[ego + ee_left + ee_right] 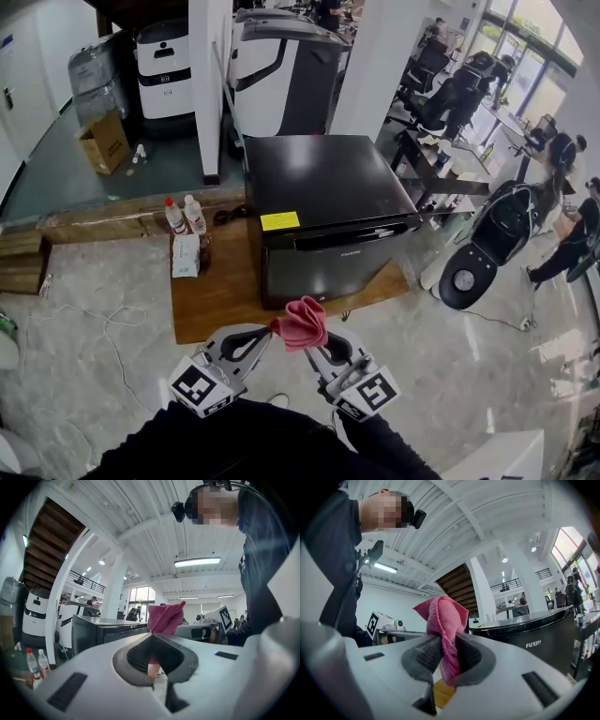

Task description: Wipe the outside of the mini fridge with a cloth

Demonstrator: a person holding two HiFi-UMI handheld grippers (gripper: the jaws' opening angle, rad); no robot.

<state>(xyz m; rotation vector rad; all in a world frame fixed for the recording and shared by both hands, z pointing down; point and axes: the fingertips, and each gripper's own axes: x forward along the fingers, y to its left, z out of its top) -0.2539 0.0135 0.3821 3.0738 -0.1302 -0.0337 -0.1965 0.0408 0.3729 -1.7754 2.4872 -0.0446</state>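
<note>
The black mini fridge [323, 211] stands on a low wooden platform [217, 292], its door facing me and a yellow sticker [279, 221] on its top front corner. Just before its front hangs a bunched pink cloth [302, 323], held up between both grippers. My left gripper [270, 330] is shut on the cloth's left end, and my right gripper [317, 345] is shut on its lower right part. In the left gripper view the cloth [164, 617] rises from the closed tips [152, 637], the fridge [101, 632] behind it. In the right gripper view the cloth [443, 620] is pinched at the gripper [443, 644], beside the fridge [529, 630].
Two clear bottles [175, 216] [195, 214] and a white packet [186, 255] sit on the platform left of the fridge. Cables [103, 328] trail over the floor at left. A white round-based unit [483, 248] stands right of the fridge; a cardboard box [105, 141] and white machines [165, 66] are behind.
</note>
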